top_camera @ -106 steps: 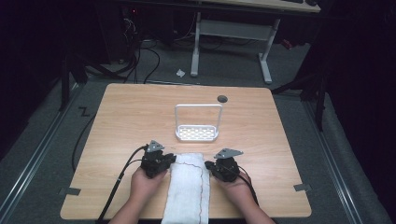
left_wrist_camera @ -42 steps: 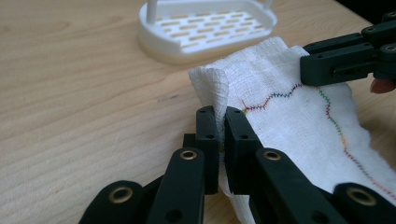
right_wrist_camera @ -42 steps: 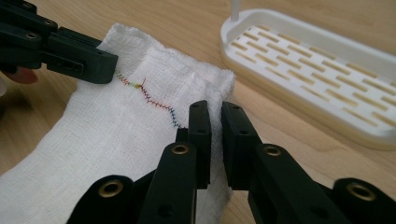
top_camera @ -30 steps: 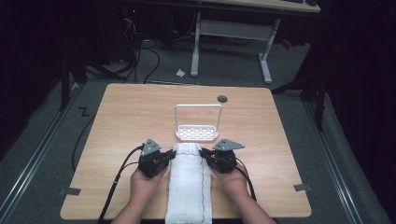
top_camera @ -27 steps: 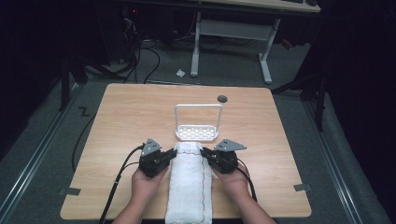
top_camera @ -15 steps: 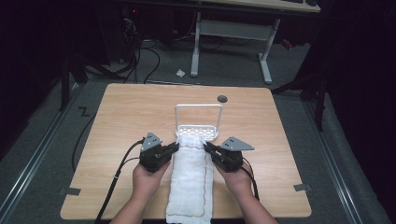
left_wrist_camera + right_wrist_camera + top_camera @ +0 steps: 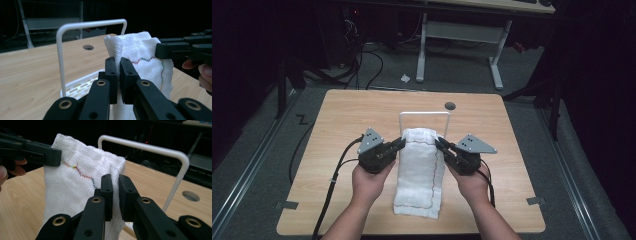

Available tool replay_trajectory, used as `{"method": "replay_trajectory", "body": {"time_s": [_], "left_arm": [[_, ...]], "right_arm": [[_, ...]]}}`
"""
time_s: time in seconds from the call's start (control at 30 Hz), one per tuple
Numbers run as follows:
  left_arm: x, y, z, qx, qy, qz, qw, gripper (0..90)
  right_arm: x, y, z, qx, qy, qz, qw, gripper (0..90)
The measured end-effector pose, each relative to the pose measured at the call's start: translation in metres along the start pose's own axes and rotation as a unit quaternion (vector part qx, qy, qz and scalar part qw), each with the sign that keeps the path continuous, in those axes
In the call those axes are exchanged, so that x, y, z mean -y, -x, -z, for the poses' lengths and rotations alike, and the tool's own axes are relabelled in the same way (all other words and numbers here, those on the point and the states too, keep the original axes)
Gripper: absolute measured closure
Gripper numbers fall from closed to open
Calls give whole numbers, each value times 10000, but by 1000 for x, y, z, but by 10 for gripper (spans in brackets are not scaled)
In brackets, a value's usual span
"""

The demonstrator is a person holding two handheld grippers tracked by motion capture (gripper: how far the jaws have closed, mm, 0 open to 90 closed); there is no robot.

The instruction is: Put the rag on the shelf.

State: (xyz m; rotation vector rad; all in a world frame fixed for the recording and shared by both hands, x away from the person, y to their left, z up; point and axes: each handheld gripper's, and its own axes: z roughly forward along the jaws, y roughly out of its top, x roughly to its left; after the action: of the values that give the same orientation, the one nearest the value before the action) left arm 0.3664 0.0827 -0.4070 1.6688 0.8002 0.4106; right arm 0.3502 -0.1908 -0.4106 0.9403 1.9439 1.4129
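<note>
High view above, facing forward-down; both gripper views close, low, sharing white rack [image 7: 75,27] and towel [image 7: 75,182].

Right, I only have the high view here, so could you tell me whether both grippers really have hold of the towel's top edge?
Observer: Yes. In the left gripper view, the left gripper is shut on the towel, pinching a fold at its edge.
Operator: Thank you. And the right one?
Observer: The right gripper is shut on the opposite edge of the towel, seen in its own view.
Operator: Is the cloth over the rack's bar yet?
Observer: Not yet. In the right gripper view the white rack has its bar behind the towel's raised end, with a dark gap between them.
Operator: Any markings on the cloth?
Observer: A zigzag line of multicoloured stitching runs across it.
</note>
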Motion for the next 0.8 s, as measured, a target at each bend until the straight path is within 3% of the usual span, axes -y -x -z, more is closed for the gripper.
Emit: {"method": "replay_trajectory", "body": {"time_s": [0.4,0.8], "left_arm": [[-38,4,11,-58,479,-175,9987,860],[-71,10,14,-4,722,-392,9966,861]], "right_arm": [[-42,-1,14,66,453,130,9989,831],[-74,7,24,93,747,146,9971,832]]}}
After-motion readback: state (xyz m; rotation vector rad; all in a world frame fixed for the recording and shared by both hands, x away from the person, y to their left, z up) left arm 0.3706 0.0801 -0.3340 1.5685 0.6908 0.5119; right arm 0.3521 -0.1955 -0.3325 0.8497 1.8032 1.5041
